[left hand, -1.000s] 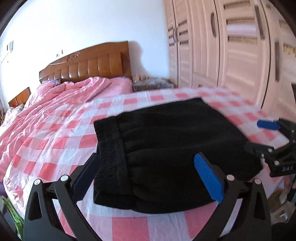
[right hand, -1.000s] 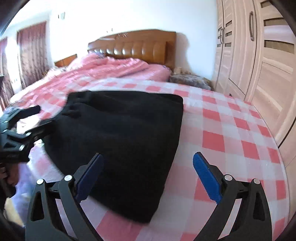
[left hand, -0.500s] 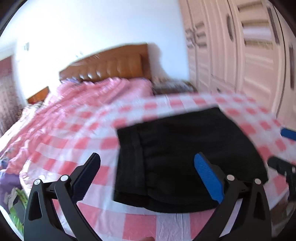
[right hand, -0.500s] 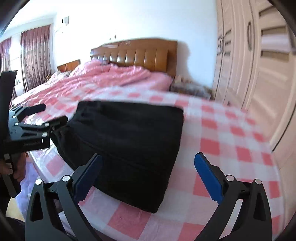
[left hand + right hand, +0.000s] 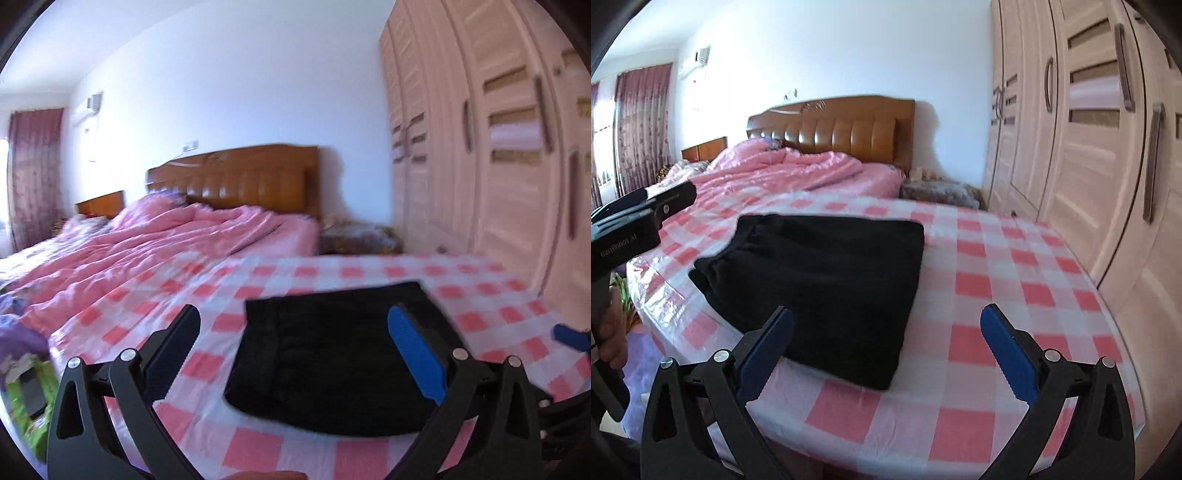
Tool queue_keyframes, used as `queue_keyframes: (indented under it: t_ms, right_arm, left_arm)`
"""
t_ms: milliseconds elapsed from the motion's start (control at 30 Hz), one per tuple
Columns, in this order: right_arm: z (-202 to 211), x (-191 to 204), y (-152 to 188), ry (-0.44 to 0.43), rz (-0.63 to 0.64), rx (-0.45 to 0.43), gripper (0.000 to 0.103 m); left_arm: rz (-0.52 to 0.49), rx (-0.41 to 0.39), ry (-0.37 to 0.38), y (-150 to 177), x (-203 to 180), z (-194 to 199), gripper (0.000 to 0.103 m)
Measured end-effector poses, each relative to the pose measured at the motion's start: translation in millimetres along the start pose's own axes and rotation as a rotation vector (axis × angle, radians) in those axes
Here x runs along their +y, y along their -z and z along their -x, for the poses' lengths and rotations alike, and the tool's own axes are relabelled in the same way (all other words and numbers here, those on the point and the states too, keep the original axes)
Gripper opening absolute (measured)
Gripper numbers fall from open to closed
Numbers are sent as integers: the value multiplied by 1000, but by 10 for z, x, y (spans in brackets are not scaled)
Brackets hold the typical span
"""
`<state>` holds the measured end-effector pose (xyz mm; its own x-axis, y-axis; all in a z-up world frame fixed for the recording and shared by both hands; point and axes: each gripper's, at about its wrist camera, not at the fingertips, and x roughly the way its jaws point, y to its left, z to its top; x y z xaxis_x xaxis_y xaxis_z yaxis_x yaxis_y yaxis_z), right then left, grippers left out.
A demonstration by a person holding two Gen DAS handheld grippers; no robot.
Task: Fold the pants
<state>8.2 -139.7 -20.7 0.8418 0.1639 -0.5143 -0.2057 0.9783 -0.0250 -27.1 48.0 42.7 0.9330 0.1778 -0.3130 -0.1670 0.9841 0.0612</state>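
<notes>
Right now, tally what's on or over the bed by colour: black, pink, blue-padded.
Black: 1, the folded pants
Pink: 2, the checked sheet and the quilt
Blue-padded: 2, the left hand-held gripper and the right hand-held gripper, both open and holding nothing
Total: 5

The left wrist view is smeared by motion, so the headboard [image 5: 236,173], quilt [image 5: 147,243] and wardrobe [image 5: 491,155] lose their edges. The pants [image 5: 332,354] are partly covered there by a blue finger [image 5: 413,350], their near edge hidden. At that view's right edge only a blue tip of the right gripper [image 5: 570,338] shows. In the right wrist view, the left gripper [image 5: 631,225] is cut off by the frame, its fingers unseen.
</notes>
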Motion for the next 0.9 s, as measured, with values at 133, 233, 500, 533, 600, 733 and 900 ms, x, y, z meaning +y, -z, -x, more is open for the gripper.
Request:
queue_keyframes:
  t_ms: [133, 233, 500, 533, 600, 733, 900]
  right_arm:
    - [-57, -25, 79, 16, -10, 27, 98]
    - [-74, -34, 123, 23, -25, 42, 98]
    - [-118, 34, 175, 13, -13, 72, 98]
    - [-121, 38, 178, 12, -11, 73, 98]
    - [-129, 41, 184, 9, -10, 75, 98]
    - [-143, 36, 191, 6, -14, 81, 98]
    - [-166, 35, 204, 0, -15, 89, 98]
  left_arm:
    - [2, 88, -45, 204, -42, -86, 102]
    - [0, 178, -43, 341, -60, -176, 102]
    - [-52, 280, 24, 581, -118, -291, 102]
    - [-56, 285, 29, 597, -125, -296, 102]
    - [-60, 291, 35, 619, -138, -302, 102]
    - [-60, 294, 44, 632, -147, -301, 102]
    - [-65, 300, 47, 633, -153, -302, 102]
